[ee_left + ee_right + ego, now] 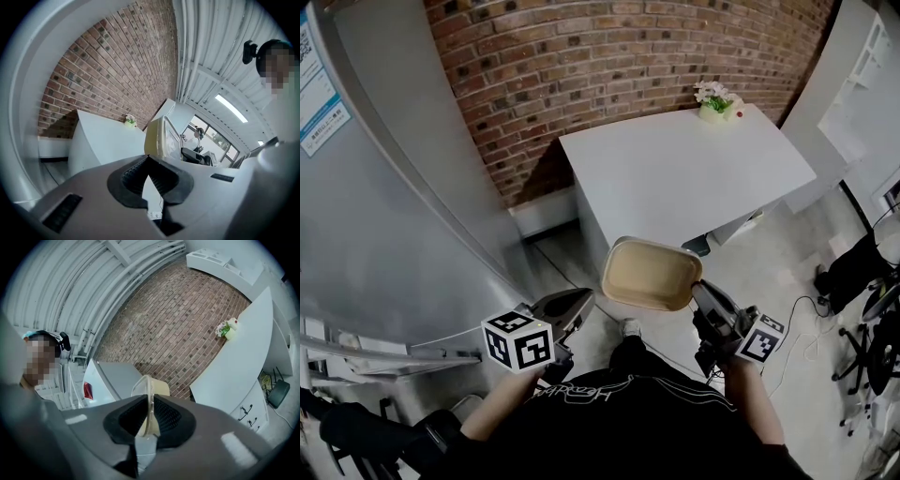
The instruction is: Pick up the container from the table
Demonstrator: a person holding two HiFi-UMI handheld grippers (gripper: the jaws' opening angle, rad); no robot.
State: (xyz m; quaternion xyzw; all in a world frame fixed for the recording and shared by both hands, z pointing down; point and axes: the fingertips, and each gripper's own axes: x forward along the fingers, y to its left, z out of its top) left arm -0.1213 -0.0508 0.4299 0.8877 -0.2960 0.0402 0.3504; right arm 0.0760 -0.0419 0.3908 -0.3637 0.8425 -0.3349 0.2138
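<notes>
While the right gripper (698,286) is held level, the empty container (652,274) is clamped by its rim. The left gripper (581,302) is held closed, empty.

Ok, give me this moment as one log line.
right gripper: jaws shut on container rim | container: held in air, off table | left gripper: jaws shut, empty

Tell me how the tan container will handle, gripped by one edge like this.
Probably light: the right hand-held gripper holds the container up by its rim alone. That thin rim looks flexible, so it may bend or sag. It looks empty and shallow, so it could tilt easily.
</notes>
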